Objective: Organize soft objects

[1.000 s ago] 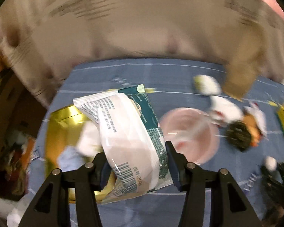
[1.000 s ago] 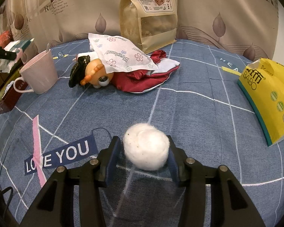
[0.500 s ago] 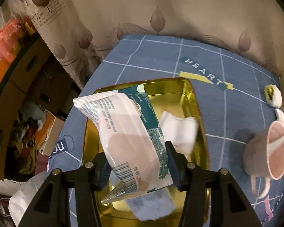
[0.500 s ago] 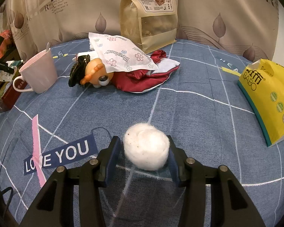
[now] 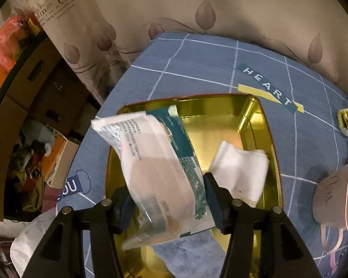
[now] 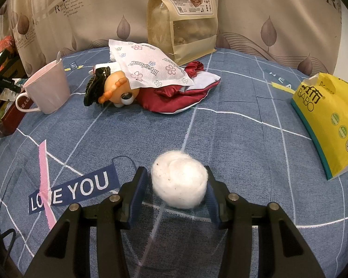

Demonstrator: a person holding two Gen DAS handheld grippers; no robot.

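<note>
Snack packet (image 5: pixel 160 173) pinched in left hand-held gripper (image 5: pixel 168 199) over gold tray (image 5: pixel 270 148); right hand-held gripper (image 6: pixel 176 192) clamps cotton ball (image 6: pixel 179 181)

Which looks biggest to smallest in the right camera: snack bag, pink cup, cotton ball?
1. Snack bag, clearly largest.
2. Pink cup and cotton ball look alike; the ball sits nearer the camera, so I won't rank them.

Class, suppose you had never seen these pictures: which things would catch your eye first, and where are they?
The shiny gold tray on the blue cloth, with a plastic packet between the left claw's fingers above it. Then the white cotton ball in the right claw, and the yellow bag at the right.
</note>
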